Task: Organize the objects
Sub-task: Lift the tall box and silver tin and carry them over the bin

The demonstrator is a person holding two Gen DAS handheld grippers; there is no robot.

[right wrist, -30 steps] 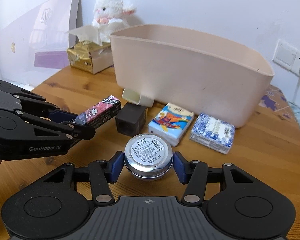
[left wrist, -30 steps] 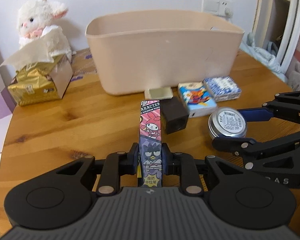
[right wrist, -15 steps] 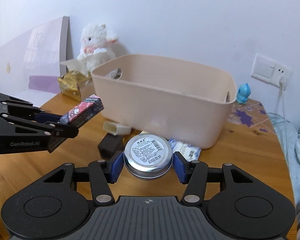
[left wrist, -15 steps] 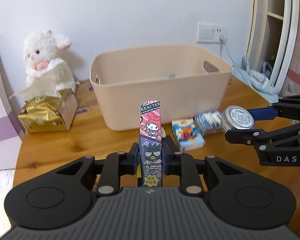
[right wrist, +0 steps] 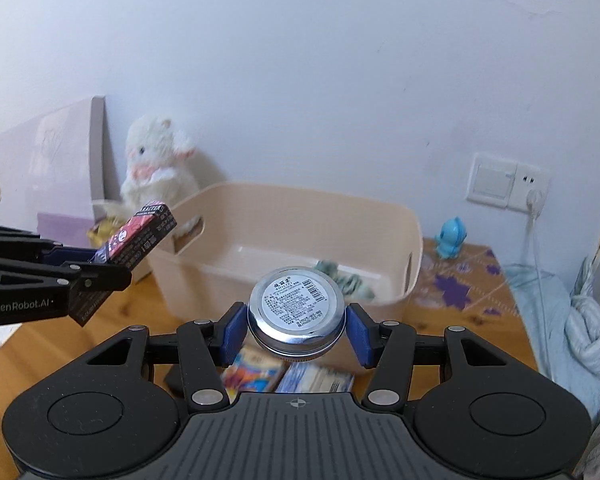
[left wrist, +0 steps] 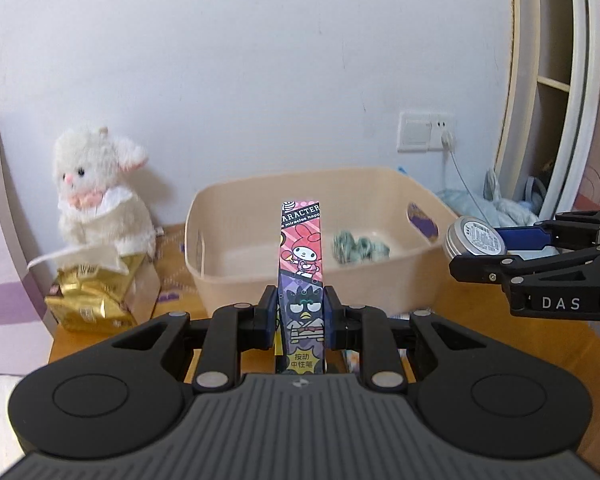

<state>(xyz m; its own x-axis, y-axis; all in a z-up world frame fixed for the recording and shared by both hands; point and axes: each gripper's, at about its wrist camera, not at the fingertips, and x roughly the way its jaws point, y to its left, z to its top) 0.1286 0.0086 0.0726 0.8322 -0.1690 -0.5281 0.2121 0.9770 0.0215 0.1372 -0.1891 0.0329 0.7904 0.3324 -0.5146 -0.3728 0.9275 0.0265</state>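
Note:
My left gripper (left wrist: 300, 312) is shut on a long cartoon-printed box (left wrist: 301, 264), held up in front of the beige bin (left wrist: 236, 216); the box also shows in the right wrist view (right wrist: 138, 236). My right gripper (right wrist: 296, 326) is shut on a round silver tin (right wrist: 296, 304), held in the air before the bin's (right wrist: 404, 224) near wall; the tin also shows at the right of the left wrist view (left wrist: 474, 238). A greenish crumpled item (left wrist: 358, 246) lies inside the bin. Two small packets (right wrist: 284, 374) lie on the table below the tin.
A white plush lamb (left wrist: 100, 196) sits behind a gold tissue pack (left wrist: 96, 296) left of the bin. A blue figurine (right wrist: 452, 238) stands on a patterned mat right of the bin. Bedding (right wrist: 572, 320) lies beyond the table's right edge. A wall socket (right wrist: 508, 180) with a cable is behind.
Both grippers have risen with their objects, from table level to above the bin's rim height. The bin's inside now shows. The packets and dark box stayed on the table.

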